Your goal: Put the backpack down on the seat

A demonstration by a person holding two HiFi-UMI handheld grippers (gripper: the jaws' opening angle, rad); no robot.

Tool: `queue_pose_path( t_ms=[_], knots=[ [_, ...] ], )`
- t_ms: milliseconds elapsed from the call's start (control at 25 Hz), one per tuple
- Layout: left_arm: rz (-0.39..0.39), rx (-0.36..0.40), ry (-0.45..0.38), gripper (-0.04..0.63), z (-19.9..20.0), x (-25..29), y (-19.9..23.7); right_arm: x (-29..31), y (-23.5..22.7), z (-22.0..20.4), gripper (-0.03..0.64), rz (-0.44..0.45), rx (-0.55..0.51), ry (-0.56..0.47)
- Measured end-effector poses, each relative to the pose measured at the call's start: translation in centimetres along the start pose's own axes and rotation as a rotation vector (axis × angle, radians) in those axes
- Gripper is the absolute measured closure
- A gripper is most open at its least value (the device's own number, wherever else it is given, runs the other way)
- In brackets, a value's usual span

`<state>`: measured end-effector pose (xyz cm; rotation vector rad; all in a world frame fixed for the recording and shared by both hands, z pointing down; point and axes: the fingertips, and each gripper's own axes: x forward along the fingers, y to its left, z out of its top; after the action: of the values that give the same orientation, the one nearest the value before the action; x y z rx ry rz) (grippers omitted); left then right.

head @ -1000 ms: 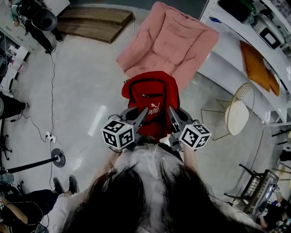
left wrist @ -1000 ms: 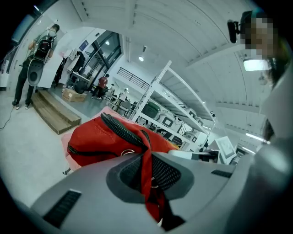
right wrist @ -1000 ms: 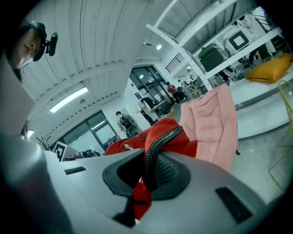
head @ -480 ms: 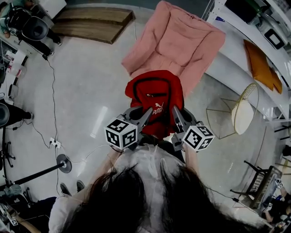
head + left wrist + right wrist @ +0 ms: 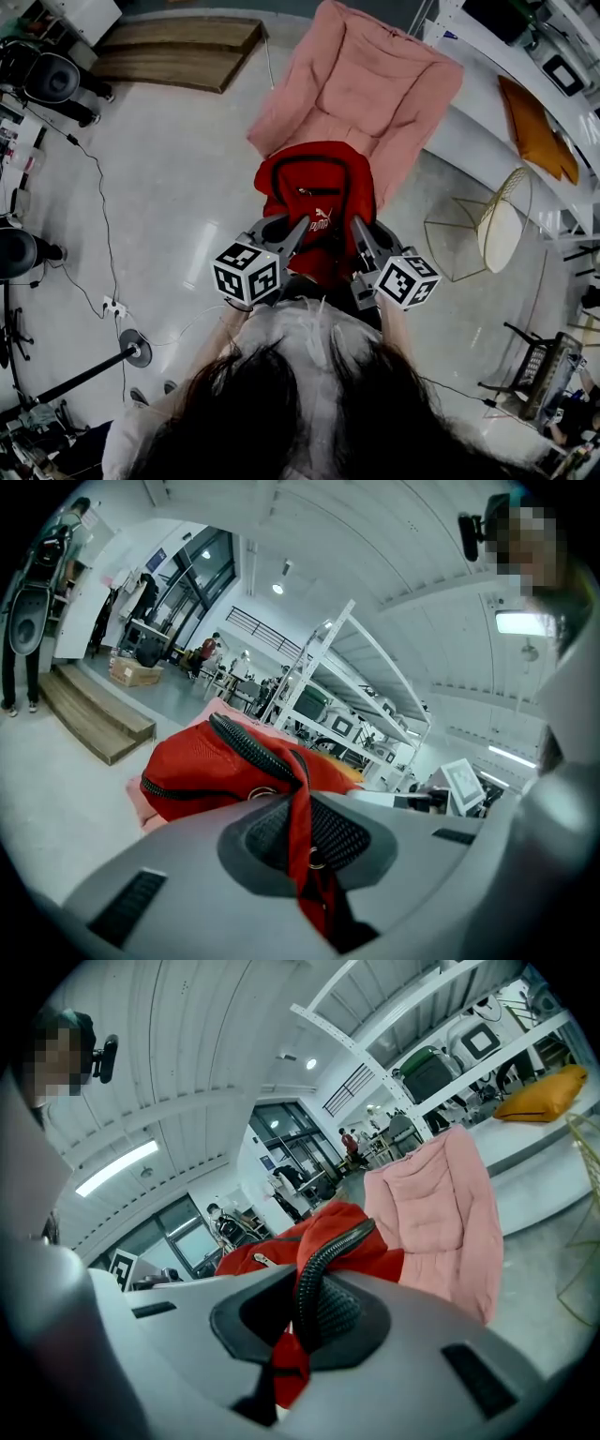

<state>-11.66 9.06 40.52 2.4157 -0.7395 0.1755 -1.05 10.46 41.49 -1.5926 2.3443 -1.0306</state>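
- Red backpack (image 5: 317, 202) hangs between your two grippers, in front of the pink seat (image 5: 366, 84) and not on it. In the head view its far end overlaps the seat's front edge, and that view does not show whether the two touch.
- Your left gripper (image 5: 298, 228) has its jaws clenched on a red strap (image 5: 302, 817) of the backpack. In the left gripper view the strap runs down through the gap between the jaws, with the backpack's black zip (image 5: 248, 747) just beyond.
- Your right gripper (image 5: 357, 227) is clamped too. In the right gripper view its jaws pinch red fabric and a black ribbed strip (image 5: 323, 1265) of the backpack.
- Both grippers sit close together at the backpack's near end, the left one on its left side and the right one on its right.
- The seat is a soft padded armchair. In the right gripper view it stands just right of the backpack, with its back upright.
- Pale glossy floor (image 5: 159, 169) lies under the backpack and the seat.
- A wooden platform (image 5: 178, 47) lies on the floor to the left of the seat, well apart from it.
- An orange cushion (image 5: 534, 131) rests on a white shelf (image 5: 469, 112) to the right, and a wire-framed stool (image 5: 492, 234) stands near it on the floor.
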Motion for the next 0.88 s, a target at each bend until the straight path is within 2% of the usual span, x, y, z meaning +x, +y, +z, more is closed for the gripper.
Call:
queue_pose_path(
  t_ms=[240,520,760,880],
  knots=[
    [0.031,-0.023,0.012,0.551,0.6,3.5,1.8,2.5,-3.1,1.6,0.571,0.008,0.008,0.029],
    [0.111,-0.091,0.008,0.551,2.2,9.3,4.9,7.5,-8.2,4.7,0.571,0.086,-0.011,0.114],
    [0.216,-0.174,-0.031,0.551,5.2,15.2,7.5,11.9,-12.6,8.9,0.571,0.169,-0.021,0.198],
    [0.262,-0.196,-0.051,0.551,6.7,18.1,8.5,13.8,-14.7,11.4,0.571,0.198,-0.058,0.226]
  ],
)
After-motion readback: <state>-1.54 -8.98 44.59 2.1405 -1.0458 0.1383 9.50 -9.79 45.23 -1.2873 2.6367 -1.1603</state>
